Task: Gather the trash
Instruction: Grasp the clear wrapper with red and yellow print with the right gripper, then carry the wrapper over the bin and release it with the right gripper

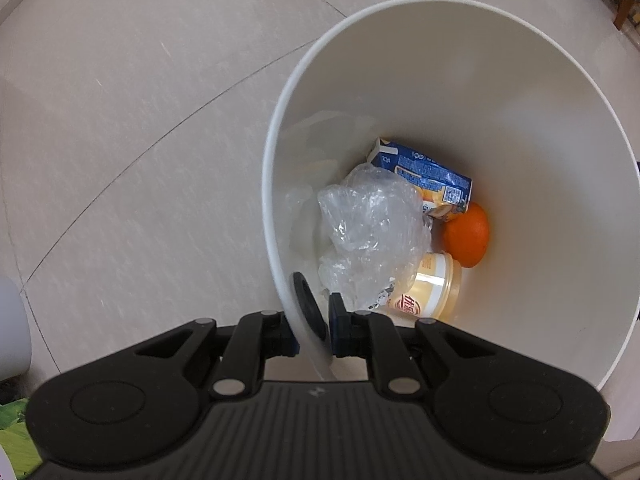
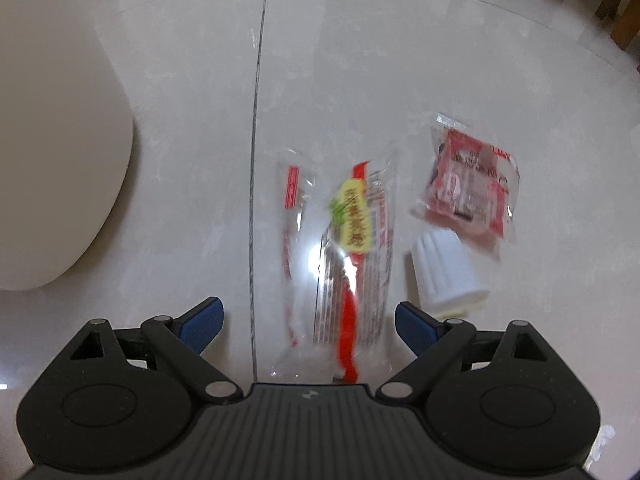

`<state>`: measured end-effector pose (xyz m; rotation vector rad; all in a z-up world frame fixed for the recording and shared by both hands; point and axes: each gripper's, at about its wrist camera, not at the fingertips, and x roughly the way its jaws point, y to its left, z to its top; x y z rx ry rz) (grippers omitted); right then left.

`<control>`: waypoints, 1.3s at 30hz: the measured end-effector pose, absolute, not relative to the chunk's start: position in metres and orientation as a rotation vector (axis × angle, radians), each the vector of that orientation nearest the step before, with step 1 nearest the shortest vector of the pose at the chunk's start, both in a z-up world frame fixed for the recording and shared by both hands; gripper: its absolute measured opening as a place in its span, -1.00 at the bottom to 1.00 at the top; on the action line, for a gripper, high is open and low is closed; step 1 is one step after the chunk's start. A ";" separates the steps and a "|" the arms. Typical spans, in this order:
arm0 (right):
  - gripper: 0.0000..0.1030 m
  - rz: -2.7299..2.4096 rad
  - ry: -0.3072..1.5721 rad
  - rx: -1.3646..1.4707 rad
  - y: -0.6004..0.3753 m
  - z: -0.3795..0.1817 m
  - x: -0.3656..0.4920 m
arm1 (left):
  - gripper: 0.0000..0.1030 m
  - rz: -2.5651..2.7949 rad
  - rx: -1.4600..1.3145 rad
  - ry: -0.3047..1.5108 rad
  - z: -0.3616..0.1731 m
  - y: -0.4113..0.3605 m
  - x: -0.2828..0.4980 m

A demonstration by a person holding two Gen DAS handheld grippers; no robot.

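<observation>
In the left wrist view my left gripper (image 1: 318, 314) is shut on the near rim of a white trash bin (image 1: 280, 160). Inside the bin lie crumpled clear plastic (image 1: 372, 224), a blue carton (image 1: 428, 176), an orange (image 1: 468, 236) and a small yellowish cup (image 1: 430, 292). In the right wrist view my right gripper (image 2: 308, 326) stands open just above the floor. A clear wrapper with a yellow and red label (image 2: 352, 256) lies flat between its blue pads, untouched. A white ribbed cup (image 2: 444, 276) lies right of it, and a red-printed packet (image 2: 468, 188) beyond.
The bin's white outer wall (image 2: 52, 120) fills the left of the right wrist view. The floor is pale glossy tile with a dark grout line (image 2: 254, 160). Wooden furniture legs (image 2: 616, 4) stand at the far right. A green patterned thing (image 1: 16, 432) shows at the lower left.
</observation>
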<state>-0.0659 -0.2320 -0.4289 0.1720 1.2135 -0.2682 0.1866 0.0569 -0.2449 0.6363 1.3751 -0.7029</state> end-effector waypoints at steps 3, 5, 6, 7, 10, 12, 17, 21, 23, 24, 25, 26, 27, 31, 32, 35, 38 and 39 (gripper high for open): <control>0.72 -0.290 1.213 0.164 -0.236 -0.433 -0.059 | -0.78 -0.705 0.635 1.376 -0.245 0.057 0.187; 0.61 -0.310 1.211 0.165 -0.238 -0.432 -0.057 | -0.78 -0.707 0.636 1.377 -0.244 0.057 0.187; 0.55 -0.312 1.212 0.169 -0.239 -0.432 -0.056 | -0.78 -0.707 0.636 1.378 -0.244 0.057 0.187; 0.50 -0.318 1.214 0.170 -0.240 -0.431 -0.056 | -0.78 -0.706 0.634 1.379 -0.244 0.057 0.187; 0.17 -0.336 1.223 0.163 -0.240 -0.426 -0.058 | -0.78 -0.707 0.625 1.386 -0.244 0.060 0.188; -0.05 -0.338 1.231 0.170 -0.241 -0.422 -0.060 | -0.78 -0.707 0.620 1.392 -0.244 0.061 0.189; -0.32 -0.344 1.231 0.153 -0.241 -0.401 -0.064 | -0.78 -0.706 0.617 1.398 -0.244 0.064 0.189; -0.36 -0.330 1.215 0.127 -0.241 -0.374 -0.066 | -0.78 -0.705 0.618 1.401 -0.244 0.065 0.189; -0.36 -0.320 1.199 0.127 -0.239 -0.352 -0.068 | -0.78 -0.702 0.621 1.402 -0.243 0.064 0.189; -0.36 -0.312 1.190 0.128 -0.239 -0.341 -0.067 | -0.78 -0.699 0.620 1.405 -0.243 0.064 0.189; -0.36 -0.308 1.178 0.125 -0.237 -0.328 -0.069 | -0.79 -0.698 0.621 1.407 -0.244 0.064 0.190; -0.36 -0.303 1.169 0.122 -0.236 -0.314 -0.070 | -0.79 -0.697 0.623 1.408 -0.244 0.063 0.190; -0.36 -0.297 1.156 0.122 -0.235 -0.300 -0.071 | -0.79 -0.696 0.622 1.410 -0.244 0.063 0.190; -0.36 -0.266 1.094 0.093 -0.226 -0.238 -0.075 | -0.80 -0.685 0.610 1.420 -0.245 0.064 0.191; -0.36 -0.259 1.076 0.083 -0.224 -0.223 -0.075 | -0.80 -0.680 0.601 1.425 -0.245 0.064 0.192; -0.36 -0.239 1.026 0.053 -0.214 -0.180 -0.076 | -0.81 -0.668 0.575 1.442 -0.245 0.066 0.195; -0.36 -0.200 0.969 0.043 -0.201 -0.139 -0.074 | -0.82 -0.657 0.562 1.455 -0.245 0.066 0.196; -0.36 -0.185 0.953 0.042 -0.196 -0.129 -0.073 | -0.82 -0.652 0.557 1.460 -0.244 0.066 0.197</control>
